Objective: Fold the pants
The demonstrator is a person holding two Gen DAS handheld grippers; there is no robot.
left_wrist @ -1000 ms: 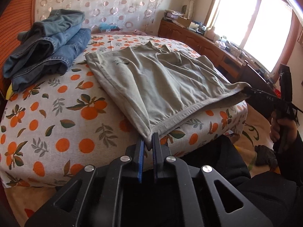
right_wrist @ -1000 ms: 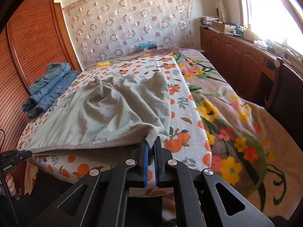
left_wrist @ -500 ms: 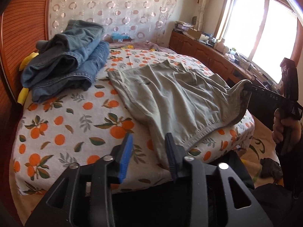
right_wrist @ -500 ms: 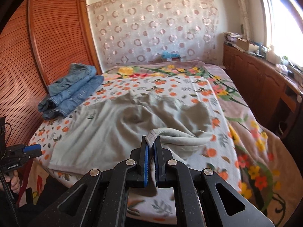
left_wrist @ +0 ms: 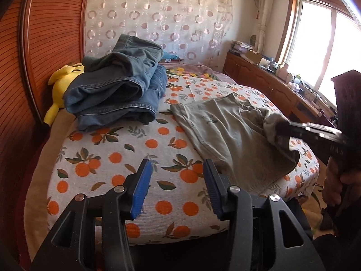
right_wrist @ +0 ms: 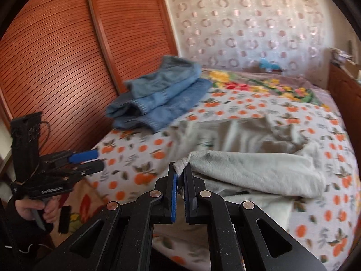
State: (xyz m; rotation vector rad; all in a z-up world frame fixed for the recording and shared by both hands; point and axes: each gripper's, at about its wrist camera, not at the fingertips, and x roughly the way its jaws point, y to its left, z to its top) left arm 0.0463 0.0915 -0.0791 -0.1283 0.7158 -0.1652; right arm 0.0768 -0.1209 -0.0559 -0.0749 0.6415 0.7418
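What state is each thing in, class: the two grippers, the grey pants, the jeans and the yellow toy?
Left gripper: jaws open, just been opening, nothing between them.
Right gripper: jaws shut on a corner of the grey pants.
Grey pants: partly folded, one side lifted over the rest.
Jeans: folded, stacked on the bed.
Yellow toy: lying beside the jeans.

Your left gripper (left_wrist: pixel 176 183) has bare orange-print bedspread (left_wrist: pixel 126 155) under and ahead of it, nothing between its parted pads. Far left, the stacked jeans (left_wrist: pixel 117 88) block the way, with a yellow plush toy (left_wrist: pixel 61 83) wedged against the slatted wooden doors (left_wrist: pixel 45 40). To the right, the grey pants (left_wrist: pixel 225 133) cover the bedspread, one corner lifted in your right gripper (right_wrist: pixel 179 176). The far middle strip of bedspread beside the jeans lies clear.
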